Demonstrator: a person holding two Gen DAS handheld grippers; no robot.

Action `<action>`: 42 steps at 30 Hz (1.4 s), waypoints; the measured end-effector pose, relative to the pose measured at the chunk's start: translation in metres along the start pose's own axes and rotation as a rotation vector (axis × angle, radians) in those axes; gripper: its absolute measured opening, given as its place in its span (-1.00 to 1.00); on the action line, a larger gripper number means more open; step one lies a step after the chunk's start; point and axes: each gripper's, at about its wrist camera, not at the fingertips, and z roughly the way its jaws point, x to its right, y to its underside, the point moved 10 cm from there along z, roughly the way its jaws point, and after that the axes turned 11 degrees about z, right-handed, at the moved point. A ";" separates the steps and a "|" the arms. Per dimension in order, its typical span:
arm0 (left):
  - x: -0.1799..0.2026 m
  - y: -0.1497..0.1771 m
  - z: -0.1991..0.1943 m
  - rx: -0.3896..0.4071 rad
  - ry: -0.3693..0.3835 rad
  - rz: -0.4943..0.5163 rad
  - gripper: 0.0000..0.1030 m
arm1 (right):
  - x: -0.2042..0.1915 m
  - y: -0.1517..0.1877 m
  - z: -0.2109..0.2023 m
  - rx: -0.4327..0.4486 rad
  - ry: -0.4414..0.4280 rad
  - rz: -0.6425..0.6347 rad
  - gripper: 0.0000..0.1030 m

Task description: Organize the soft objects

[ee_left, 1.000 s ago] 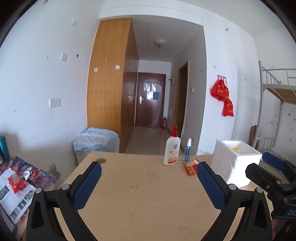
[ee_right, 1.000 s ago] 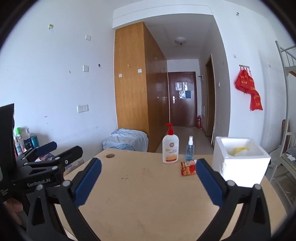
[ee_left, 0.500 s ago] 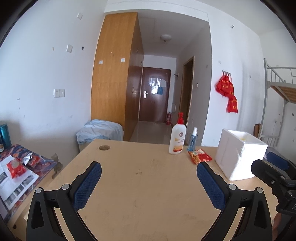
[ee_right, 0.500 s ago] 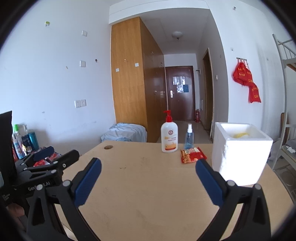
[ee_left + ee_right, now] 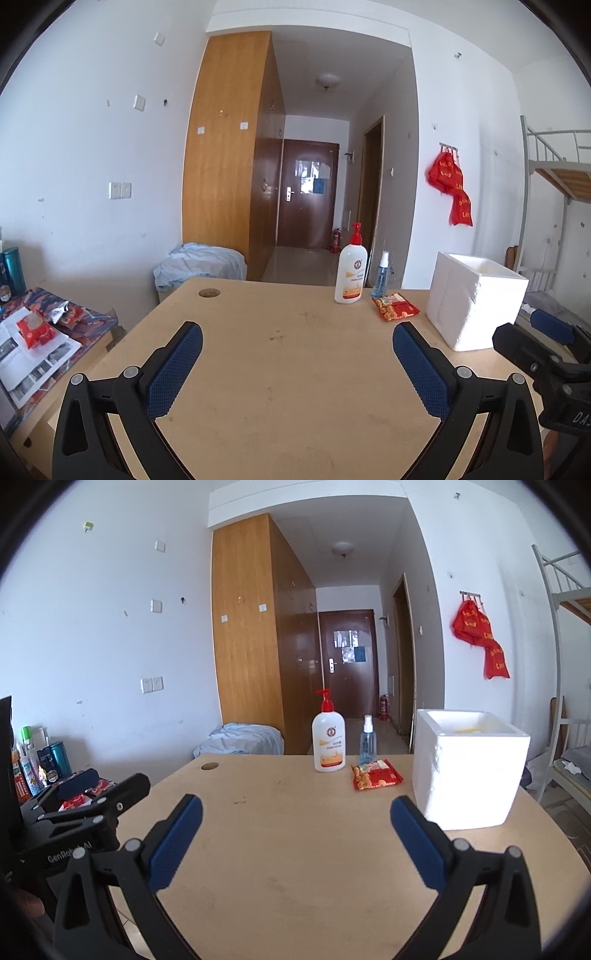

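Observation:
A red snack packet (image 5: 395, 307) (image 5: 376, 774) lies flat on the wooden table (image 5: 280, 354) (image 5: 295, 830) near its far edge, left of a white foam box (image 5: 476, 299) (image 5: 469, 764). Something yellow shows inside the box in the right wrist view. My left gripper (image 5: 297, 363) is open and empty above the near middle of the table. My right gripper (image 5: 295, 840) is open and empty too, to the right of the left one, which shows at the left in the right wrist view (image 5: 85, 794).
A white pump bottle (image 5: 351, 275) (image 5: 328, 742) and a small blue spray bottle (image 5: 380, 275) (image 5: 368, 746) stand behind the packet. A low side table (image 5: 44, 332) at the left holds red packets and papers. A bunk bed (image 5: 554, 177) is at the right.
Both grippers have drawn back and lowered a little toward the table, so the box, bottles and packet sit higher and farther in view. Both stay open.

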 end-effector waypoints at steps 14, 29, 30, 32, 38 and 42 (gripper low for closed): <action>0.011 -0.003 -0.002 0.013 0.037 0.035 0.99 | 0.012 -0.002 -0.003 0.010 0.031 0.005 0.99; 0.012 -0.003 -0.002 0.019 0.061 0.018 0.99 | 0.020 -0.004 -0.008 0.037 0.089 -0.002 0.99; 0.011 -0.003 -0.002 0.019 0.059 0.020 0.99 | 0.020 -0.004 -0.007 0.034 0.089 -0.001 0.99; 0.011 -0.003 -0.003 0.021 0.059 0.018 0.99 | 0.019 -0.004 -0.007 0.033 0.088 -0.002 0.99; 0.011 -0.003 -0.004 0.023 0.057 0.020 0.99 | 0.018 -0.004 -0.006 0.035 0.086 -0.003 0.99; 0.013 -0.003 -0.003 0.023 0.062 0.019 0.99 | 0.018 -0.004 -0.005 0.034 0.087 -0.004 0.99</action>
